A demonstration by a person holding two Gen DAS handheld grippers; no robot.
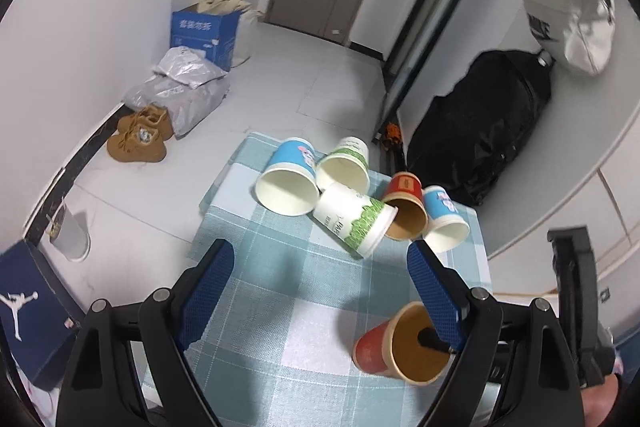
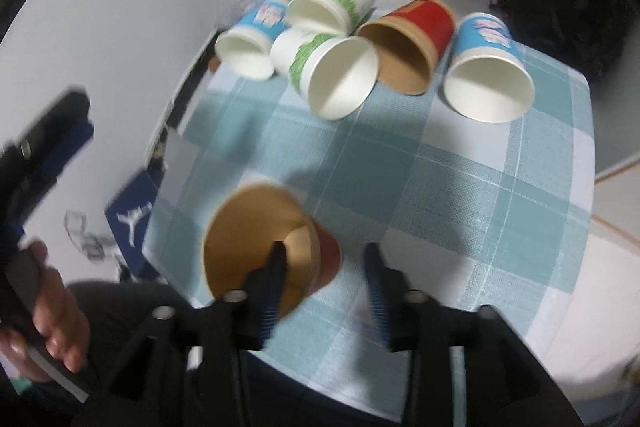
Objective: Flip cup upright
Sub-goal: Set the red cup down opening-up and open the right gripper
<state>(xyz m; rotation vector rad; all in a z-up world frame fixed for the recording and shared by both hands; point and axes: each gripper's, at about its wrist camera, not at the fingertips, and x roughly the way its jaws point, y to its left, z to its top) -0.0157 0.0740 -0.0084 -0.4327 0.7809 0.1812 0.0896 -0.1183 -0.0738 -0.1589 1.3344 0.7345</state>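
Note:
A red paper cup (image 1: 374, 349) with a brown inside lies tilted near the front of the checked tablecloth (image 1: 280, 299). My right gripper (image 2: 326, 259) is open around the wall of this red cup (image 2: 328, 259): one finger (image 2: 276, 267) is inside the cup, the other outside. That finger shows inside the cup in the left wrist view (image 1: 434, 341). My left gripper (image 1: 320, 259) is open and empty above the cloth. Several cups lie on their sides at the far end: blue (image 1: 288, 171), green-and-white (image 1: 352, 219), red (image 1: 404, 207).
A black bag (image 1: 480, 131) stands on the floor beyond the table on the right. Brown shoes (image 1: 140, 139), grey parcels (image 1: 180, 87) and a blue box (image 1: 204, 35) lie on the floor at the left. A blue shoebox (image 2: 132, 223) sits beside the table.

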